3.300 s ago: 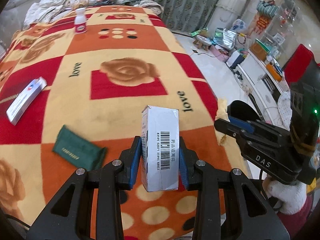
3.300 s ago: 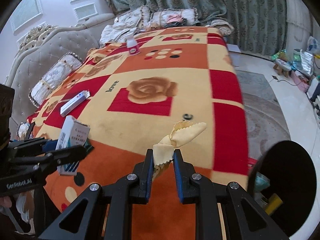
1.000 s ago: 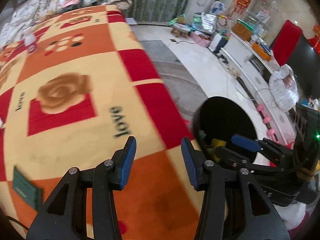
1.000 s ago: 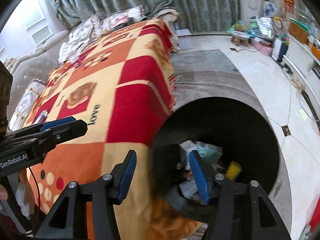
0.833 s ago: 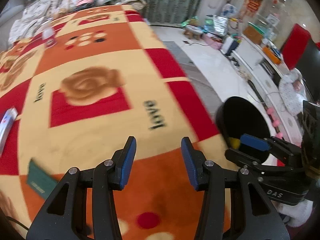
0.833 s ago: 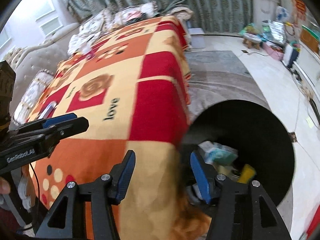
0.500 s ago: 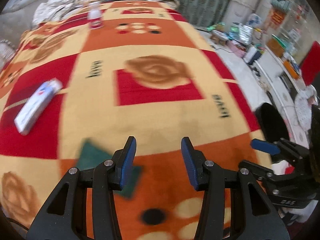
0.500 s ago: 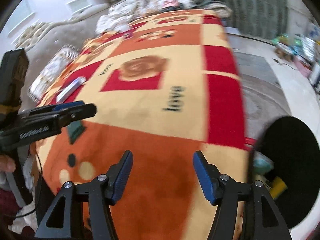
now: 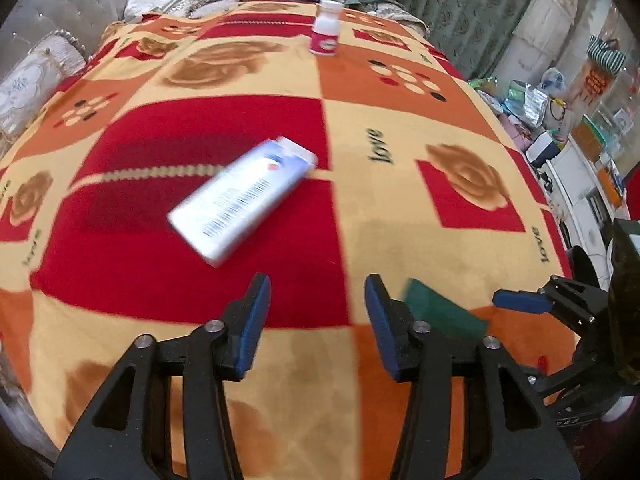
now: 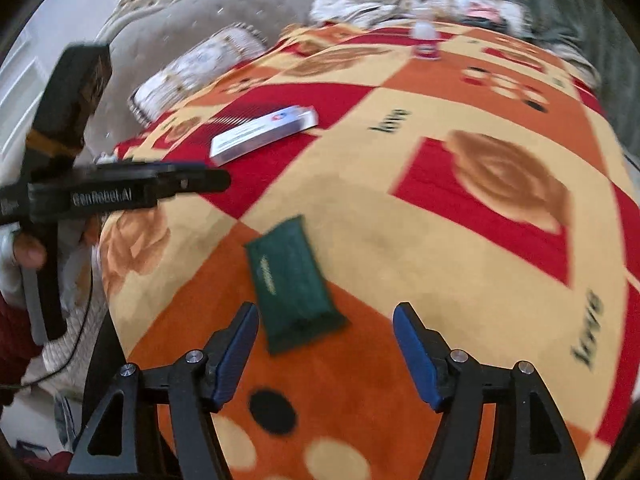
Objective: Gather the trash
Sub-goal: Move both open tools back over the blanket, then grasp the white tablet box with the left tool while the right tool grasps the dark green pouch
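Fleecy matt blanket [image 9: 400,240]; smooth card box [image 9: 240,204]; matt green pouch [image 10: 290,280]; glossy plastic bottle [image 9: 326,28].

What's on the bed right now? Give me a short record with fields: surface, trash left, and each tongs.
surface: patterned blanket on a bed
trash left: white box, green packet, small bottle
left tongs: jaws just opening, nothing between them, near the white box
right tongs: jaws just opening, nothing gripped, over the green packet

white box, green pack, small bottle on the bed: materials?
White box: likely printed cardboard, flat faces, barcode. Green pack: soft film or fabric pouch, matte, edges sag; unclear which. Small bottle: probably white plastic, pink label, too blurred to be sure.
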Motion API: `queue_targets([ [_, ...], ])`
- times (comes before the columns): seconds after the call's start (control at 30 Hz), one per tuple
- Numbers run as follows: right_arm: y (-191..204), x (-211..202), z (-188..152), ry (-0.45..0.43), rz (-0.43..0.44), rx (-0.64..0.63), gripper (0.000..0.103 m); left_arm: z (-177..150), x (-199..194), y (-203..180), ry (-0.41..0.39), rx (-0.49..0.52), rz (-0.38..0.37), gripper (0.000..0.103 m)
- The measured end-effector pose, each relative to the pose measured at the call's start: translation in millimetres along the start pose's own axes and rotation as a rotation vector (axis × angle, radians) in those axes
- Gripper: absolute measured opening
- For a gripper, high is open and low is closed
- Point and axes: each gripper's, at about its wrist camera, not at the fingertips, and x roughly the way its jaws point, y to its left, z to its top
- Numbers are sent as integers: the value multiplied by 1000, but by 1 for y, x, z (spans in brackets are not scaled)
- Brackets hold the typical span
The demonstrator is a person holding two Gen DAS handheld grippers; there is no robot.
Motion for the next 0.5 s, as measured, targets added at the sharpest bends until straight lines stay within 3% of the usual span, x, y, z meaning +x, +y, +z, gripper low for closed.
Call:
queue_targets([
  [0.17,16,28,11,35,-25,-74,68,21,9,31,0,23,13,52],
  [0.37,19,35,15,-1,-120,-128,68,47,32,40,11,125,59,52],
  [0.5,14,34,19,-26,-150,-94,51,55,54,40,42,164,84,55],
])
